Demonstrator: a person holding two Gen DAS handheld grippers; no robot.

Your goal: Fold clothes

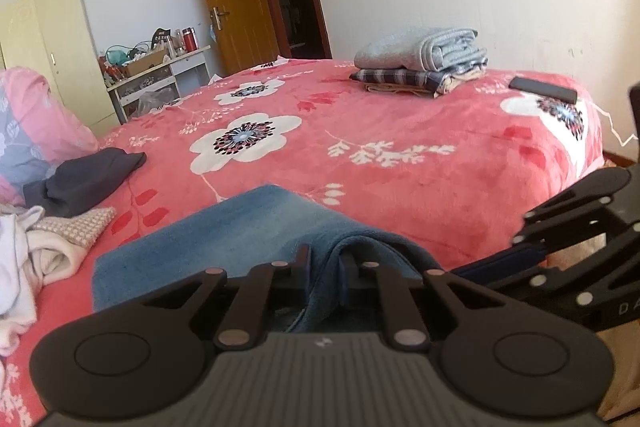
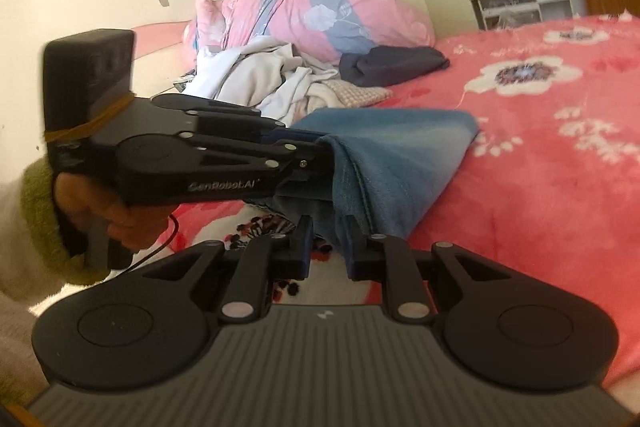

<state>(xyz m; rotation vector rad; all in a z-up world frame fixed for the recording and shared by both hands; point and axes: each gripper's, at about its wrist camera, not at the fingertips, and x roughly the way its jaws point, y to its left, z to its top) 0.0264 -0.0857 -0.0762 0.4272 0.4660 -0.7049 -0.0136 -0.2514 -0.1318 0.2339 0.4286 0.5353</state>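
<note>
A blue denim garment (image 1: 240,227) lies folded on the red flowered bed cover (image 1: 420,163), its near edge lifted off the bed. My left gripper (image 1: 326,261) is shut on a bunched fold of that edge. From the right wrist view, the left gripper (image 2: 320,157) comes in from the left, held by a hand in a green cuff, pinching the same blue garment (image 2: 400,151). My right gripper (image 2: 330,245) is shut on the denim's hem right beside it. It also shows as the right gripper (image 1: 520,247) at the right edge of the left wrist view.
A stack of folded clothes (image 1: 424,61) and a dark flat device (image 1: 544,89) lie at the bed's far side. A dark garment (image 1: 88,179) and a heap of pale unfolded clothes (image 1: 28,259) lie at left before a pink quilt (image 2: 320,7). Wardrobe, shelf and door stand behind.
</note>
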